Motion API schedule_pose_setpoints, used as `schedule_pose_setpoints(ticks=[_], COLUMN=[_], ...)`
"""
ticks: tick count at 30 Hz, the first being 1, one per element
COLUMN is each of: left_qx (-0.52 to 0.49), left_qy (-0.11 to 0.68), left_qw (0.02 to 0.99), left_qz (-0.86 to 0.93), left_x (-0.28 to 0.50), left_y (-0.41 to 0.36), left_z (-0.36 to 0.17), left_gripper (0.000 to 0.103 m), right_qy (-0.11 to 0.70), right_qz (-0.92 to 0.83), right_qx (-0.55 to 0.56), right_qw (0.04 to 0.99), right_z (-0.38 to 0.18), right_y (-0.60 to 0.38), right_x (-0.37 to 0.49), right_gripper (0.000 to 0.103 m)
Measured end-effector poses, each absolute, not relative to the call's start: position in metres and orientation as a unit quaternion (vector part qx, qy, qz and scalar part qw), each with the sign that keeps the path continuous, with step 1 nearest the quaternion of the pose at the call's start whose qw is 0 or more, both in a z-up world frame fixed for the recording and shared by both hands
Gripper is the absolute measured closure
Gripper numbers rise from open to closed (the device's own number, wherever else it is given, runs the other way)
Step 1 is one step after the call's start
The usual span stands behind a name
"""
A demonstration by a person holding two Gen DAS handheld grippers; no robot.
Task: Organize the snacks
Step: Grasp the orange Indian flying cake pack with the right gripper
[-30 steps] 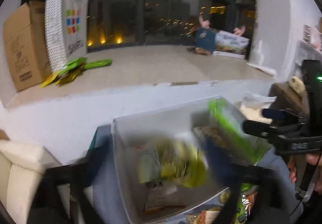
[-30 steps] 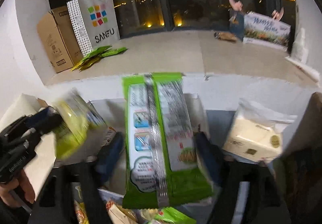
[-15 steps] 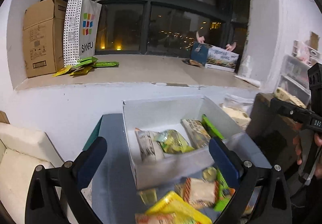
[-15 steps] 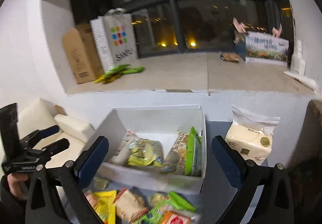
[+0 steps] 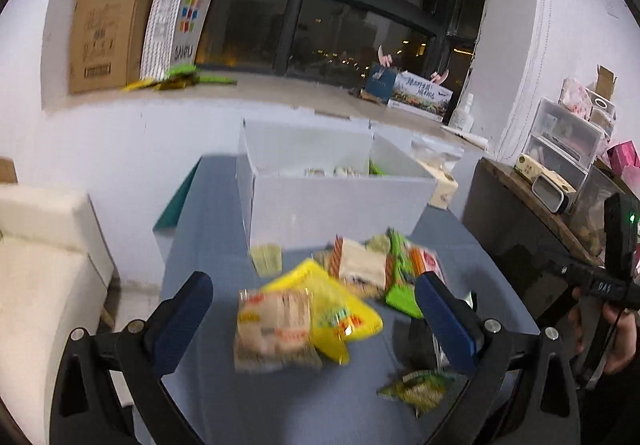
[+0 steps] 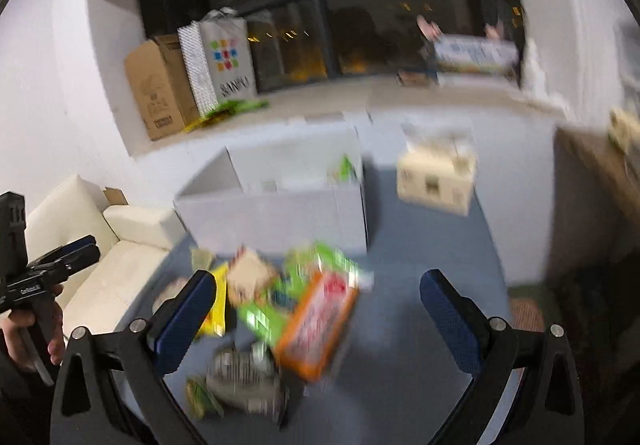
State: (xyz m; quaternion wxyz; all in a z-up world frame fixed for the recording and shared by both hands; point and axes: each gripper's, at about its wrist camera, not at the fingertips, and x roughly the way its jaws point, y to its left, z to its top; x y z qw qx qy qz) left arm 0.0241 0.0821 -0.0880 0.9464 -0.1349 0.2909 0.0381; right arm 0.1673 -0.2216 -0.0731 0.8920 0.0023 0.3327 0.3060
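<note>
Left wrist view
- left hand-held gripper [image 5: 314,321]: fingers wide apart, nothing between them, hovering over the loose pile.
- white box [image 5: 340,205]: sits on the desk [image 5: 208,245] at about 12 o'clock from the gripper. A few packet tops peek over the rim, so some snacks look sorted already.
- loose snacks: yellow bag [image 5: 336,309] and a pale blurry packet [image 5: 276,325] right at the gripper's mouth, a tan packet [image 5: 360,265] and green packets [image 5: 400,277] around 1 o'clock, one small greenish pack [image 5: 416,391] down at 4 o'clock.
- right hand-held gripper [image 5: 580,281]: seen side-on at 3 o'clock, can't tell its gap from here.

Right wrist view (pretty smeared)
- right hand-held gripper [image 6: 318,323]: fingers spread, empty.
- orange packet [image 6: 318,329]: directly between the fingers, lying on the desk with green packets beside it at 11 o'clock.
- left hand-held gripper [image 6: 80,249]: off at 9 o'clock.
- tissue pack [image 6: 436,181]: at 1 o'clock beside the box, probably not part of the job.

Progress: partway at best. Box has a handful, and a good pile is left on the desk.
</note>
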Motion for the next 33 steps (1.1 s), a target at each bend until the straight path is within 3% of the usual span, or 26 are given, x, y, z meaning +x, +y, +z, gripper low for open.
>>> schedule_pose_setpoints(ticks=[15, 33], left_qx=[-0.129, -0.119], left_qy=[0.298, 0.3], left_qw=[0.946, 0.946], left_qz=[0.02, 0.03], left_x=[0.02, 0.004], left_y=[0.057, 0.06], left_z=[-0.088, -0.09], left_gripper=[0.0, 0.0], right_qy=[0.407, 0.482], right_qz=[0.295, 0.262], right_qx=[0.038, -0.068], right_qw=[0.864, 0.833], right_z=[-0.114, -0.169], right_y=[-0.216, -0.129], right_x=[0.171, 0.24], right_gripper=[0.0, 0.0])
